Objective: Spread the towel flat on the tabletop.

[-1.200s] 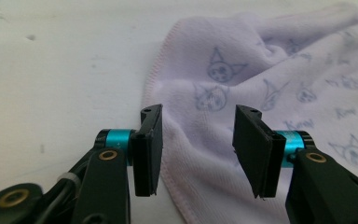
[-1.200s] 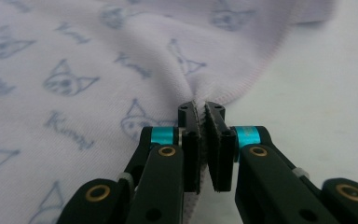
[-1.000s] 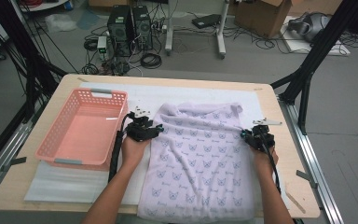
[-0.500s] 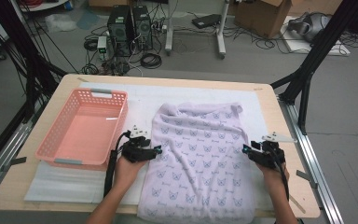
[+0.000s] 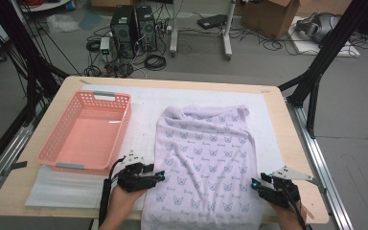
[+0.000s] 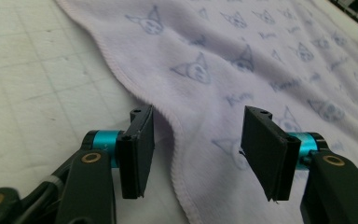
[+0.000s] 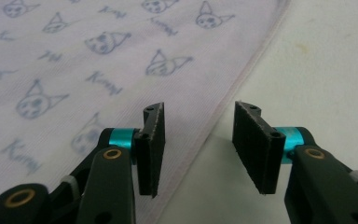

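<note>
High view: lavender cat-print towel is lying spread flat on the white mat covering the bench, its near end hanging over the bench's near edge, with the pink basket sitting just beside it on the person's left. Both forearms are coming in from the bottom edge, hands low at the near end of the towel. Left gripper is pointing inward at the towel's left hem; right gripper is pointing inward at the right hem, its grey plate sticking out to the side.

Left gripper view: fingers are standing apart, having just been closing a little, straddling the towel's stitched hem; the pads are not pressing on the cloth, released.

Right gripper view: fingers are also standing apart after just opening, held low over the towel's hem, which is running between them; one finger is over cloth, the other over bare mat, nothing grasped.
</note>
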{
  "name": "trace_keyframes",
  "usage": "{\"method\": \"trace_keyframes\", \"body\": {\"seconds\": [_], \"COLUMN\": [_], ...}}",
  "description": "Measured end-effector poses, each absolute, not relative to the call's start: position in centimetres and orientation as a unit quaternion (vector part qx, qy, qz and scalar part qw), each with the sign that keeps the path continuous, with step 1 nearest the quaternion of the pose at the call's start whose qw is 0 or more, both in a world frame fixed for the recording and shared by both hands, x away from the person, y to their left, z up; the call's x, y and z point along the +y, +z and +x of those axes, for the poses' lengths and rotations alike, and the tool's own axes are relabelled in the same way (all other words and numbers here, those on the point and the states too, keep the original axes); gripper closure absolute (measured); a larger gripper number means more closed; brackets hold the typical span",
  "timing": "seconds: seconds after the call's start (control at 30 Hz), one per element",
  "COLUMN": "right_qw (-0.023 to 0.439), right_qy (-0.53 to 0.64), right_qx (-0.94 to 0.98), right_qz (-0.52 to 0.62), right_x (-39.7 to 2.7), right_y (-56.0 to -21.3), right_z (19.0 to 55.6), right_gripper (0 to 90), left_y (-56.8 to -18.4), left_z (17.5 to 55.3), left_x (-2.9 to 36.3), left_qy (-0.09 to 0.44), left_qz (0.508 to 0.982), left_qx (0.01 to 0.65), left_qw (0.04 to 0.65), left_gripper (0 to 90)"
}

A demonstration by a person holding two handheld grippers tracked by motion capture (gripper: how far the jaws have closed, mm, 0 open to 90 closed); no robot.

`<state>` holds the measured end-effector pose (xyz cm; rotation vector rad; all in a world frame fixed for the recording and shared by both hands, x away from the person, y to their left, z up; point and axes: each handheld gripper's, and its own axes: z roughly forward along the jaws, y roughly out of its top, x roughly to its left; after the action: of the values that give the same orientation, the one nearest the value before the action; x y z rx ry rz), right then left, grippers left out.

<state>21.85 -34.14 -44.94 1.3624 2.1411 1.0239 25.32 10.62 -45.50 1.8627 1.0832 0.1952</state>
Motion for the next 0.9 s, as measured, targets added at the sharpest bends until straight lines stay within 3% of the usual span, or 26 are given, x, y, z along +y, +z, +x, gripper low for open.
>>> {"method": "trace_keyframes", "body": {"seconds": [0.1, 0.13, 0.2, 0.23, 0.37, 0.8, 0.87, 0.9], "right_qw": [0.212, 0.215, 0.212, 0.221, 0.238, 0.182, 0.172, 0.171], "right_qy": [0.362, 0.361, 0.360, 0.348, 0.331, 0.325, 0.327, 0.330], "right_qx": [0.767, 0.769, 0.771, 0.775, 0.776, 0.810, 0.814, 0.813], "right_qz": [0.485, 0.482, 0.481, 0.479, 0.481, 0.453, 0.449, 0.449], "right_x": [-33.8, -33.8, -33.7, -33.4, -32.8, -34.6, -34.7, -34.7], "right_y": [-45.0, -45.0, -44.9, -44.8, -44.7, -43.9, -43.8, -43.8], "right_z": [20.8, 20.5, 20.1, 19.9, 19.5, 15.8, 15.1, 15.0], "right_gripper": [59.8, 64.9, 87.2, 87.7, 88.2, 88.5, 87.7, 84.9], "left_y": [-45.6, -45.5, -45.4, -45.4, -45.3, -45.4, -45.4, -45.4], "left_z": [24.1, 23.7, 23.2, 23.0, 22.5, 17.6, 16.9, 16.9], "left_x": [10.0, 9.7, 9.6, 9.6, 10.2, 12.5, 12.9, 13.0], "left_qy": [0.114, 0.132, 0.149, 0.150, 0.139, 0.114, 0.111, 0.112], "left_qz": [0.772, 0.777, 0.780, 0.780, 0.778, 0.784, 0.784, 0.785], "left_qx": [0.426, 0.424, 0.424, 0.426, 0.431, 0.420, 0.414, 0.410], "left_qw": [0.457, 0.445, 0.435, 0.434, 0.435, 0.443, 0.448, 0.450], "left_gripper": [56.9, 63.2, 84.6, 85.6, 86.3, 86.0, 81.0, 72.9]}}
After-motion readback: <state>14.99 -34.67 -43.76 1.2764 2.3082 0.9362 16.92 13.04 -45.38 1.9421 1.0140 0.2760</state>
